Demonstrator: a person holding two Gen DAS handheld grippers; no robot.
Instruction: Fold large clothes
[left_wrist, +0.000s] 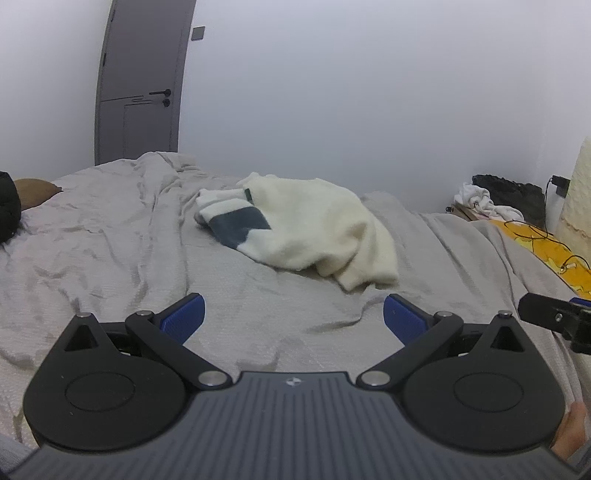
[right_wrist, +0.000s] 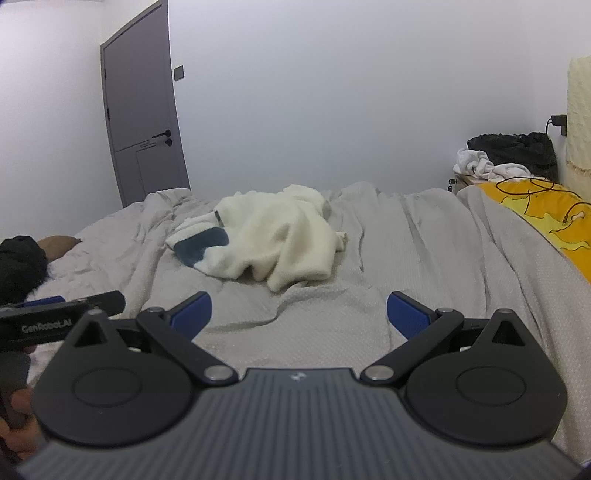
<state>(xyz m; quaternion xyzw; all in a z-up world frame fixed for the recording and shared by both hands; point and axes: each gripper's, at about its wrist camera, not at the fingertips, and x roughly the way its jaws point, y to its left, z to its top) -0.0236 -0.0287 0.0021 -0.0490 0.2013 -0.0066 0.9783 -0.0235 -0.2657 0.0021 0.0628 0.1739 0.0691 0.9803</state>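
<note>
Centre of both wrist views, on the grey bedspread, a crumpled cream fleece sweater with a dark blue panel looks soft, bulky and floppy, best pinched at hem corners, while left gripper and right gripper hover well short, jaws apart and empty.
</note>
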